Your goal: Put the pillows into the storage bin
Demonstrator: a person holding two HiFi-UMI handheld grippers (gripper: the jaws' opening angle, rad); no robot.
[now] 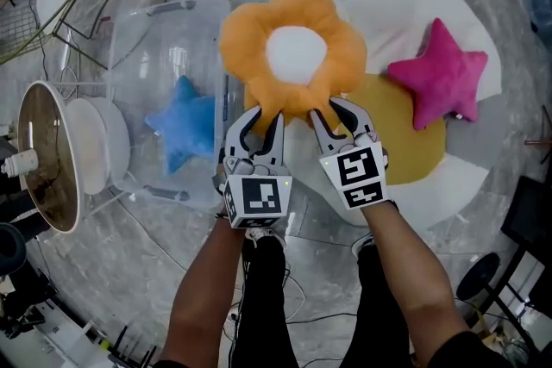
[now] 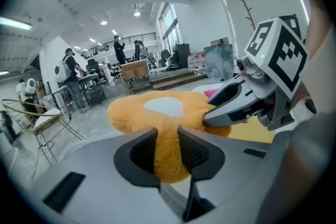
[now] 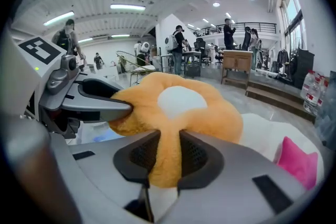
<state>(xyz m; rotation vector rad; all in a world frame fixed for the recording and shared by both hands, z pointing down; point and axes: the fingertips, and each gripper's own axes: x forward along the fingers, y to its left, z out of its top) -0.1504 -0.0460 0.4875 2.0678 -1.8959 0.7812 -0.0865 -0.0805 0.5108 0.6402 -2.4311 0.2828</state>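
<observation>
Together, left gripper (image 1: 261, 121) and right gripper (image 1: 333, 113) pinch the orange flower pillow (image 1: 250, 39) — beside the bin (image 1: 164, 10) holding a blue star (image 1: 185, 123).

Three pillows show: one orange flower pillow (image 1: 293, 47), one blue star pillow (image 1: 185, 129), one pink star pillow (image 1: 440, 77). There are one clear storage bin (image 1: 138, 65) and two grippers: left gripper (image 1: 266, 116), right gripper (image 1: 329, 109).

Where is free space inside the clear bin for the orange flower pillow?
The far part of the storage bin, between the blue star pillow and the far wall, is bare. The middle and near part is crowded by that star. The flower pillow would probably overlap it.
</observation>
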